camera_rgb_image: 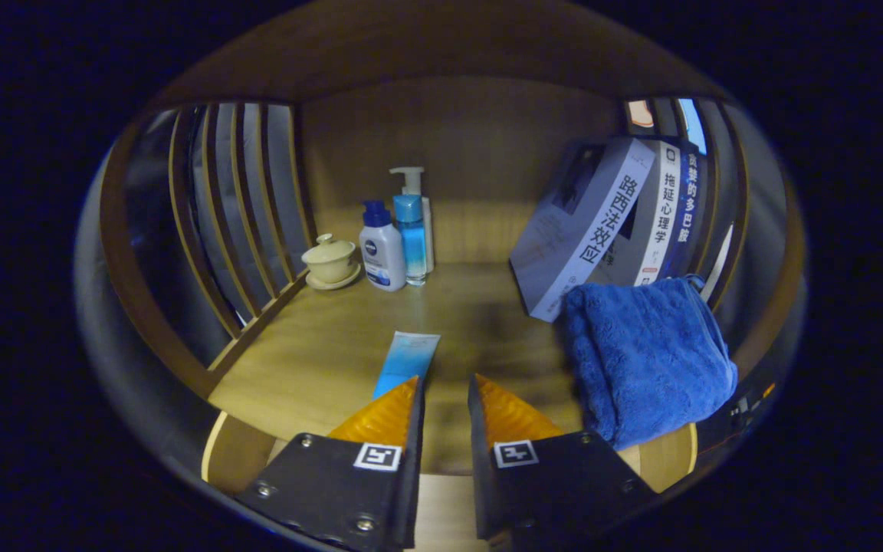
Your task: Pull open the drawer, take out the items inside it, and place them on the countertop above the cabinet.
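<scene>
A flat light-blue tube point(409, 359) lies on the wooden countertop point(311, 368), pointing away from me. Its near end is hidden behind the tip of my left finger. My gripper point(444, 377) hovers over the countertop's front part with its fingers a narrow gap apart. Nothing is between them, and only bare wood shows in the gap. A folded blue towel point(645, 360) lies on the countertop just right of my right finger and reaches the front edge.
Leaning books point(591, 230) stand behind the towel at the back right. At the back left are a white bottle with a blue cap point(382, 253), a blue pump bottle point(411, 234) and a lidded cream cup on a saucer point(330, 261). Wooden slats point(246, 207) close both sides.
</scene>
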The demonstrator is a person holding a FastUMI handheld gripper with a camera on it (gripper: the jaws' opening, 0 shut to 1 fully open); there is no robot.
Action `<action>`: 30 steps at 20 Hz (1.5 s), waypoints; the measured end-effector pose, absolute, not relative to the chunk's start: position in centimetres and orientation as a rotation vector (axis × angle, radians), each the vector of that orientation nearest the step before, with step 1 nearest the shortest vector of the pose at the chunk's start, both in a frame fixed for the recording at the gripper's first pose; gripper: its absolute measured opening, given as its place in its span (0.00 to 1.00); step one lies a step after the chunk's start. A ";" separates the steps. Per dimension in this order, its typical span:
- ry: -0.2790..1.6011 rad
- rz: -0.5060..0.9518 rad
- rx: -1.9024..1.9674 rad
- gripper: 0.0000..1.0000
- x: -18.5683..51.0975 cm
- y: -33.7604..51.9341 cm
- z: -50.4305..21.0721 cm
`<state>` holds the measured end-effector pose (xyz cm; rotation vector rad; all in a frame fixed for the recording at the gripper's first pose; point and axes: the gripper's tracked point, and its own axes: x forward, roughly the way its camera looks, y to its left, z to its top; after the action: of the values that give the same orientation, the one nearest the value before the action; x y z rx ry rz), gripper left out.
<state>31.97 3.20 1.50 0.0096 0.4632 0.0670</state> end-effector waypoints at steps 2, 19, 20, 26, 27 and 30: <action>0.447 0.056 0.025 0.30 31.4 3.6 1.8; 0.318 0.088 0.122 1.00 14.3 5.4 4.8; 0.302 0.083 0.104 1.00 12.9 5.1 5.1; 0.235 0.051 0.088 1.00 5.4 2.5 5.0; 0.226 0.049 0.101 1.00 4.4 2.1 4.7; 0.205 0.008 0.093 1.00 2.1 0.6 3.0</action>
<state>2.12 0.56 2.95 0.0930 0.2052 0.0082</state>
